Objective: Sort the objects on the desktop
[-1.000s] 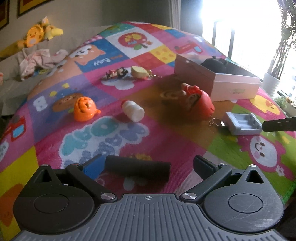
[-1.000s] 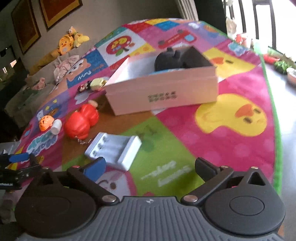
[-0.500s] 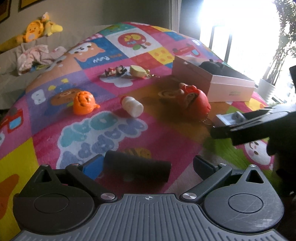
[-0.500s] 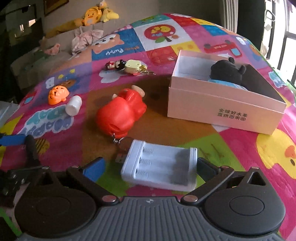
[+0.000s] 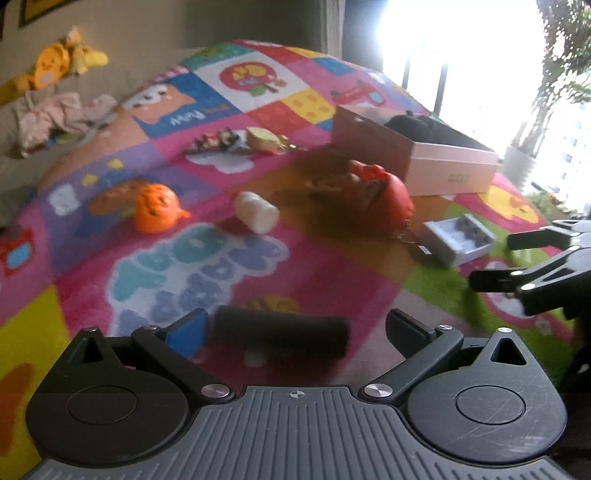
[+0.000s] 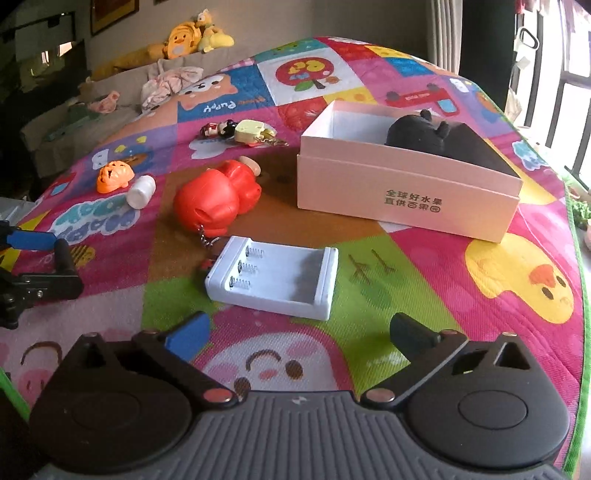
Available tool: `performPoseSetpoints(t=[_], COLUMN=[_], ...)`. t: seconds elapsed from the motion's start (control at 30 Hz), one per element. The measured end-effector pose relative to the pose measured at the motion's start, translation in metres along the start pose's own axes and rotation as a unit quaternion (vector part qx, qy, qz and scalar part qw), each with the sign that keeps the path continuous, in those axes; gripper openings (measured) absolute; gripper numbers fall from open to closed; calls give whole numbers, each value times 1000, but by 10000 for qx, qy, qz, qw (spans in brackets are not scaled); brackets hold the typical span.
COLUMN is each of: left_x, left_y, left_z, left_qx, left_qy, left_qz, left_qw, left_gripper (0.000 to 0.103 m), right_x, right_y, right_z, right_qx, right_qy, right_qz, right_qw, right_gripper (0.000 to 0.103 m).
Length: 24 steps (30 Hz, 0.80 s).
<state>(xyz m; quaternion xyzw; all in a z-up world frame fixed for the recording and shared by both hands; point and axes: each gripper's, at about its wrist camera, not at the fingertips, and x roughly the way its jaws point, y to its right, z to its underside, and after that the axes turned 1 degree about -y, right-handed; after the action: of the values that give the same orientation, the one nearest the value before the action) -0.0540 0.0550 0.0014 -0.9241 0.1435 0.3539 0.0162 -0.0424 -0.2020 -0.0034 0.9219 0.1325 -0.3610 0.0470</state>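
Note:
My left gripper point(image 5: 295, 328) is open, with a black cylinder point(image 5: 280, 334) lying crosswise between its fingers and touching only the blue left pad. My right gripper point(image 6: 299, 330) is open and empty, just short of a white battery holder point(image 6: 273, 282). That holder also shows in the left wrist view point(image 5: 458, 240). A red keychain toy point(image 6: 214, 197) lies behind it. A pink box point(image 6: 406, 184) holds a black plush point(image 6: 417, 134). An orange toy point(image 5: 157, 208) and a small white bottle point(image 5: 256, 212) lie on the colourful mat point(image 6: 480, 295).
Small keychain figures point(image 6: 218, 129) and a yellow charm point(image 6: 249, 131) lie at the back of the mat. A sofa with plush toys point(image 6: 188, 35) and clothes stands behind. The right gripper shows at the right of the left wrist view point(image 5: 517, 266). The mat's green edge point(image 6: 581, 332) runs down the right.
My right gripper has swung left and pulled back a little from the battery holder. My left gripper has barely moved, with the black cylinder still between its fingers.

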Motion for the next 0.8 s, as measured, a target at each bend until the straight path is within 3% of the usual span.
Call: performPoseSetpoints(t=[0.2, 0.43, 0.63, 0.8], left_x=[-4, 8, 8, 8], left_y=[18, 21, 21, 26], left_z=[2, -2, -6, 0], left_qx=[349, 270, -40, 157], left_qy=[-93, -135, -12, 11], left_qz=[578, -30, -1, -64], left_qw=[9977, 9995, 10000, 9999], left_gripper=[103, 103, 103, 103], right_x=[0, 0, 1, 13], right_y=[0, 1, 1, -7], right_z=[0, 0, -1, -15], right_qx=[4, 25, 59, 187], right_qy=[1, -13, -86, -180], right_qz=[-4, -30, -15, 35], right_qw=[10000, 10000, 9999, 9997], right_gripper=[103, 103, 103, 103])
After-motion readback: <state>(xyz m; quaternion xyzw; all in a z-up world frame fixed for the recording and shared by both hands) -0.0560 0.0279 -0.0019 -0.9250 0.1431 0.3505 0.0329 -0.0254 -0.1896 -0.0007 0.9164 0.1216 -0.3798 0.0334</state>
